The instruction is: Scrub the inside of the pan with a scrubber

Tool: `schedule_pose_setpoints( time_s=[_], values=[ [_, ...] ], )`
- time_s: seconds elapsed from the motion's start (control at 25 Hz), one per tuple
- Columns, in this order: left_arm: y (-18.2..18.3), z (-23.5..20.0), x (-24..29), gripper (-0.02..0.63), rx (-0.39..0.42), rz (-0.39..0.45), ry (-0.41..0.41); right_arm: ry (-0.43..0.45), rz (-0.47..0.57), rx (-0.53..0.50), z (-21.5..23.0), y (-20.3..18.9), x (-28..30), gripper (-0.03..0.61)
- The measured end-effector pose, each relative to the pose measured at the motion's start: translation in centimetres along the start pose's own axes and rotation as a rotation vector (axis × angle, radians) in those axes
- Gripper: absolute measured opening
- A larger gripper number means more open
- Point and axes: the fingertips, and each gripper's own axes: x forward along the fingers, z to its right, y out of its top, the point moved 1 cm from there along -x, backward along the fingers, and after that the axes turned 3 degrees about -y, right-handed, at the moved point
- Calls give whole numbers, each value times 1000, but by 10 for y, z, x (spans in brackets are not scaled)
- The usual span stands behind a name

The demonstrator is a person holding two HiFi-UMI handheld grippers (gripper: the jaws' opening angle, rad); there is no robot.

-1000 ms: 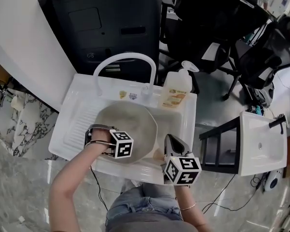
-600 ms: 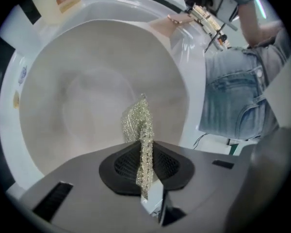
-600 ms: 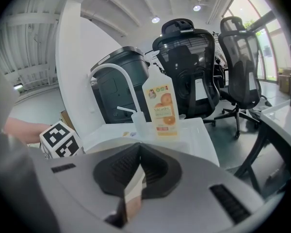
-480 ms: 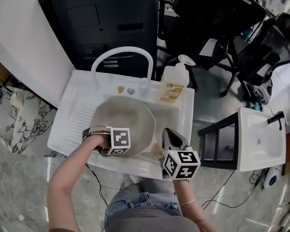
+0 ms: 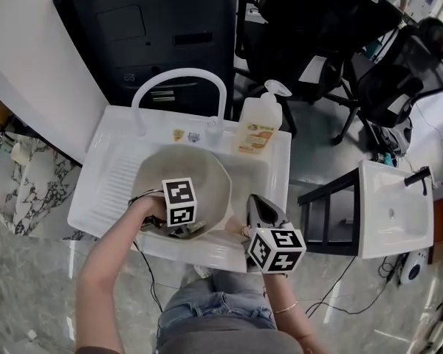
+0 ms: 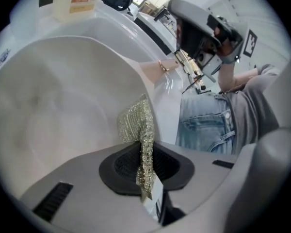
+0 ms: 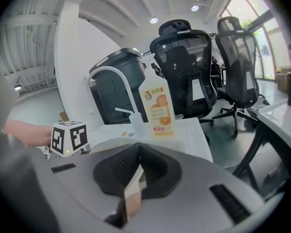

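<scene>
Our left gripper [image 6: 144, 176] clamps the glittery mesh scrubber [image 6: 136, 123], strip upright inside the smooth, pale, round pan [image 6: 53, 106]. Our right gripper [image 7: 134, 186] clenches its handle [image 6: 153, 71], which points lower right in the head view.

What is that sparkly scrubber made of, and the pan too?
The scrubber looks like a woven metallic mesh cloth. It is silvery-gold and glittery, and it hangs limp from the left tongs. The pan is pale beige with a smooth, matte inside. It is probably a ceramic-style coating over metal, though the look alone can't settle that.
</scene>
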Motion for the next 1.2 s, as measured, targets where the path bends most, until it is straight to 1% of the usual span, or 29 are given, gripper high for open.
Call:
schedule_pose_setpoints(
  time_s=[0.12,0.24,0.6,0.68,0.8,0.92,1.0,1.12,1.2],
  values=[
    [18,4,-1,60,-21,94,-61,1,-1,2,3,1,0,11],
    [37,5,-5,60,-49,218,-115,1,-5,0,6,1,1,11],
    [94,-9,-27,61,-195,681,-228,21,-23,-12,8,4,12,11],
    [103,-14,-34,61,-236,784,-255,26,-28,-16,7,5,16,11],
    [113,-24,-45,61,-301,918,-290,34,-38,-20,6,6,21,11],
    [120,-35,-54,61,-361,1023,-317,38,-48,-23,6,7,27,11],
    [124,-40,-58,61,-389,1073,-326,39,-55,-25,5,7,30,11],
    [129,-48,-65,61,-421,1137,-318,41,-63,-25,5,7,35,11],
    [130,-57,-73,63,-452,1187,-293,44,-67,-24,4,7,39,11]
  ],
)
